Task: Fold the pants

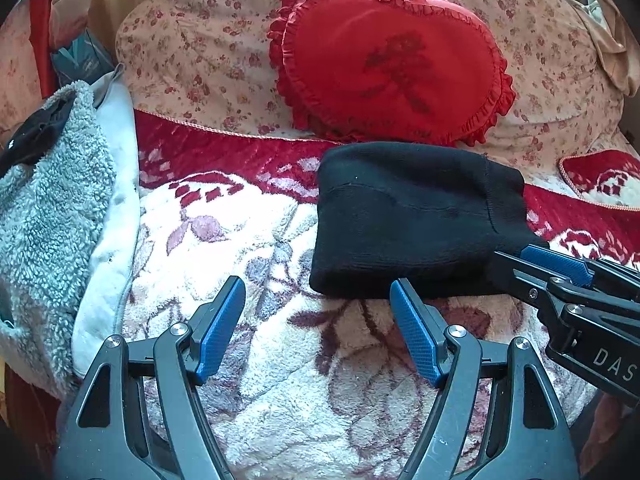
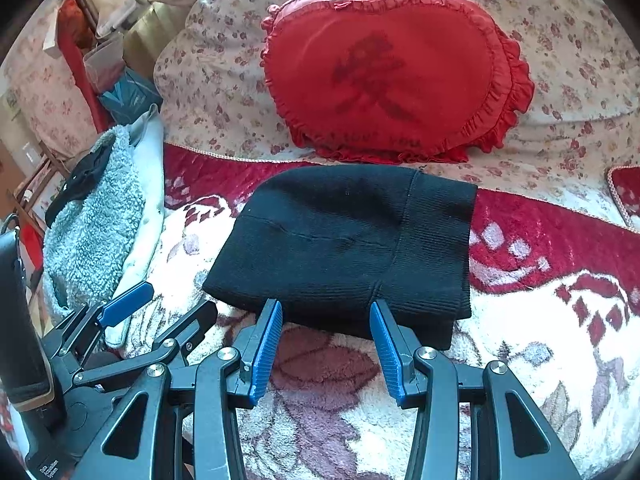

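Observation:
The black pants [image 1: 416,216] lie folded into a compact rectangle on the floral fleece blanket [image 1: 280,360], just below a red heart-shaped cushion [image 1: 392,60]. My left gripper [image 1: 318,284] is open over the blanket at the bundle's near left corner, with nothing between its blue pads. From the right wrist view, the pants [image 2: 344,244] fill the centre. My right gripper [image 2: 326,304] stands open at their near edge, its tips beside the fabric without pinching it. The right gripper [image 1: 524,260] also shows at the right of the left wrist view, and the left gripper [image 2: 172,308] at the lower left of the right wrist view.
A grey fluffy garment [image 1: 52,216] with something black on top is piled at the left over a white cloth [image 1: 116,200]. A floral-print pillow [image 2: 224,80] sits behind the cushion. Clutter and a red stand [image 2: 80,60] are at the far left.

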Demonstrator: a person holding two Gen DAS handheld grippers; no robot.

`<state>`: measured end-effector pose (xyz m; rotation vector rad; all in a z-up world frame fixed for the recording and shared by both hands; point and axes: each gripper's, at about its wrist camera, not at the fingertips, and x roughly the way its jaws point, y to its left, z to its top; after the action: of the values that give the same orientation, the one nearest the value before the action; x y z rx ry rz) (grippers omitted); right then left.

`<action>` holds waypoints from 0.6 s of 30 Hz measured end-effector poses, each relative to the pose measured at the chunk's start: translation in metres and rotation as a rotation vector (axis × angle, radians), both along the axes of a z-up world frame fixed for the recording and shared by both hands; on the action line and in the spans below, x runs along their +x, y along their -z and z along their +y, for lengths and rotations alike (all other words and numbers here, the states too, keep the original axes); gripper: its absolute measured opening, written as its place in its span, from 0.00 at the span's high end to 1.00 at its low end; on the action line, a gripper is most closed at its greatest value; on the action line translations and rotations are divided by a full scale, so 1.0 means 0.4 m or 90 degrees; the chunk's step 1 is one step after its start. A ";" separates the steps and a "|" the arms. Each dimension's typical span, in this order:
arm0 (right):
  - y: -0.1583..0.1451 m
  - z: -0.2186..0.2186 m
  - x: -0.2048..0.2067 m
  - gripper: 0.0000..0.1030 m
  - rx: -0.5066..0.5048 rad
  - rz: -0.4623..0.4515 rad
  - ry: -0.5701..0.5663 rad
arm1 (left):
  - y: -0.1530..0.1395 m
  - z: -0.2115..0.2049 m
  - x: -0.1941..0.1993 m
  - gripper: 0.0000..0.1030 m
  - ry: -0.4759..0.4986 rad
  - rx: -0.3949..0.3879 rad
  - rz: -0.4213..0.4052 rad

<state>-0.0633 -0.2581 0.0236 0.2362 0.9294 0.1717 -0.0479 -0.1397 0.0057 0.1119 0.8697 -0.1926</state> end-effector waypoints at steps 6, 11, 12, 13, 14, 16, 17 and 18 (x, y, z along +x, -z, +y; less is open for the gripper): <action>0.007 0.006 0.004 0.57 -0.001 0.006 -0.003 | 0.002 0.001 0.001 0.27 -0.003 -0.003 0.004; 0.006 0.009 0.006 0.57 -0.001 0.006 -0.005 | 0.002 -0.001 0.000 0.27 -0.002 -0.001 0.003; 0.006 0.009 0.006 0.57 -0.002 0.006 -0.004 | 0.002 -0.001 0.000 0.27 -0.001 -0.001 0.003; 0.006 0.009 0.006 0.57 -0.001 0.006 -0.004 | 0.003 0.000 0.000 0.27 -0.001 -0.001 0.003; 0.006 0.009 0.006 0.57 0.000 0.006 -0.003 | 0.003 0.001 0.001 0.27 -0.002 -0.002 0.004; 0.007 0.009 0.007 0.57 0.000 0.008 -0.003 | 0.004 0.001 0.002 0.27 -0.004 -0.003 0.007; 0.008 0.009 0.007 0.57 0.000 0.009 -0.003 | 0.004 0.002 0.003 0.27 -0.005 -0.004 0.008; 0.008 0.009 0.007 0.57 -0.001 0.009 -0.003 | 0.005 0.004 0.003 0.27 -0.006 -0.005 0.010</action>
<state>-0.0604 -0.2544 0.0204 0.2336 0.9444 0.1744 -0.0465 -0.1381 0.0037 0.0984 0.8846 -0.1881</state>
